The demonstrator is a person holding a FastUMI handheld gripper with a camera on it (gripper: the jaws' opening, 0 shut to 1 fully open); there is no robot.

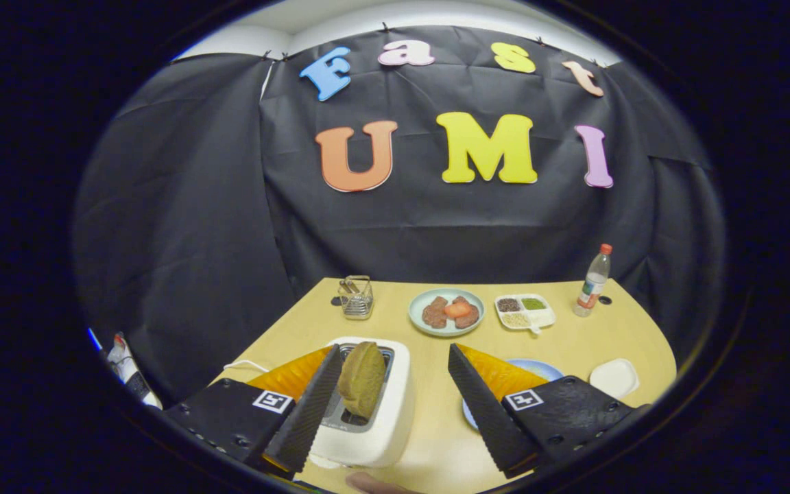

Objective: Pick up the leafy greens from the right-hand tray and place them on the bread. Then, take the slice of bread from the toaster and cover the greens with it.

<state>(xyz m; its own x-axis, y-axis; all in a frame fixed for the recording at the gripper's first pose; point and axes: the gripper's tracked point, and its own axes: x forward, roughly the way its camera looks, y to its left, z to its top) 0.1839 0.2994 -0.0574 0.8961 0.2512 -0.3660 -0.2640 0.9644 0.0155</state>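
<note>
Smooth wooden table (573, 343); boxy toaster (374, 412), upright bread (362, 379); wide-apart gripper (391, 374)

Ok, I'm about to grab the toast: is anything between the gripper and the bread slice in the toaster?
Nothing visible is in the way. The gripper is open, and the bread slice stands in the toaster slot between its fingers, close beside the left one.

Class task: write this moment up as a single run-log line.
tongs: open, empty | bread slice: upright in toaster, beside left finger | greens: not yet placed
</note>
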